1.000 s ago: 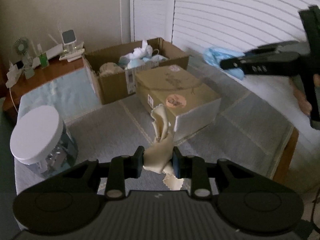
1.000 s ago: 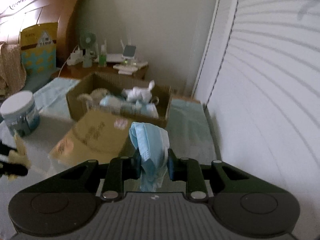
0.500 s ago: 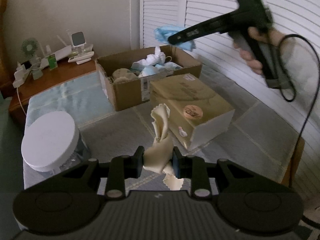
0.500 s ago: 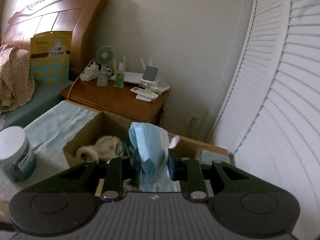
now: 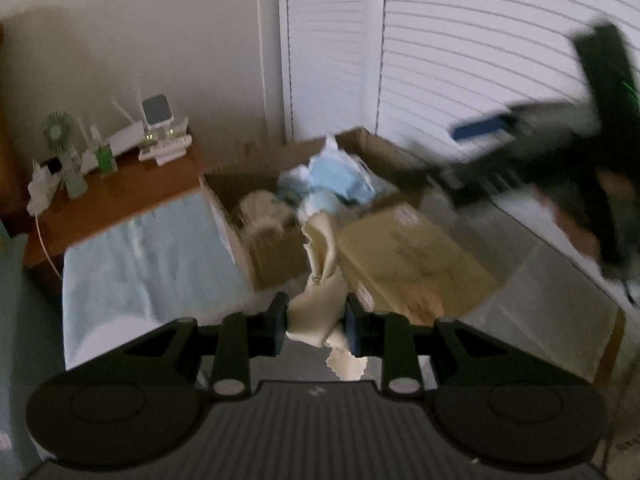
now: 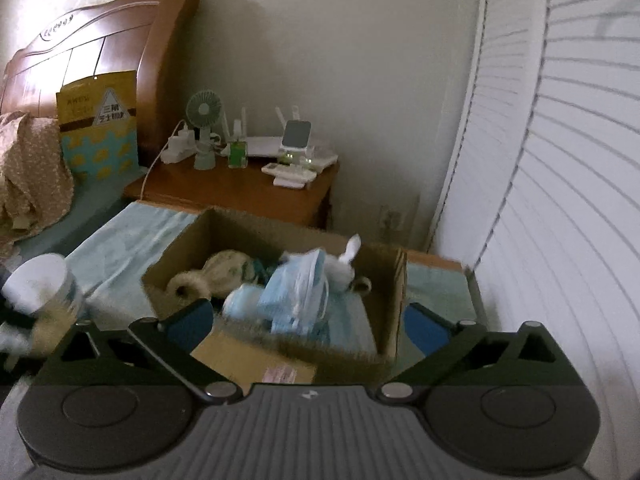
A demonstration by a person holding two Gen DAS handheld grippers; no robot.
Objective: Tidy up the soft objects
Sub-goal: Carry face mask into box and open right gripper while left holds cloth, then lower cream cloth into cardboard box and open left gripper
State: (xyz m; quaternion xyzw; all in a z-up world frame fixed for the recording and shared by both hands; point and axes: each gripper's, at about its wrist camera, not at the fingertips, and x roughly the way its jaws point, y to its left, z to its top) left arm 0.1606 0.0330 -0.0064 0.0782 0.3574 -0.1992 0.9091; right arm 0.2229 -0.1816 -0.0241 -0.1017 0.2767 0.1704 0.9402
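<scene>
My left gripper (image 5: 316,320) is shut on a cream cloth (image 5: 320,280) and holds it up in front of an open cardboard box (image 5: 260,256). The box holds soft things, with a blue face mask (image 5: 340,178) on top. My right gripper (image 6: 306,322) is open and empty, just short of the same box (image 6: 386,312). The blue mask (image 6: 296,296) lies in the box beside a white plush (image 6: 344,264) and a tan plush (image 6: 216,272). The right gripper also shows blurred at the right of the left wrist view (image 5: 520,144).
A closed tan carton (image 5: 408,256) lies in front of the open box. A white-lidded jar (image 6: 44,284) stands to the left. A wooden nightstand (image 6: 240,184) with a fan and small devices is behind. White shutters (image 6: 560,200) run along the right.
My right gripper has opened and let go of the blue mask, which now lies in the box. My left gripper has moved closer to the box with the cream cloth.
</scene>
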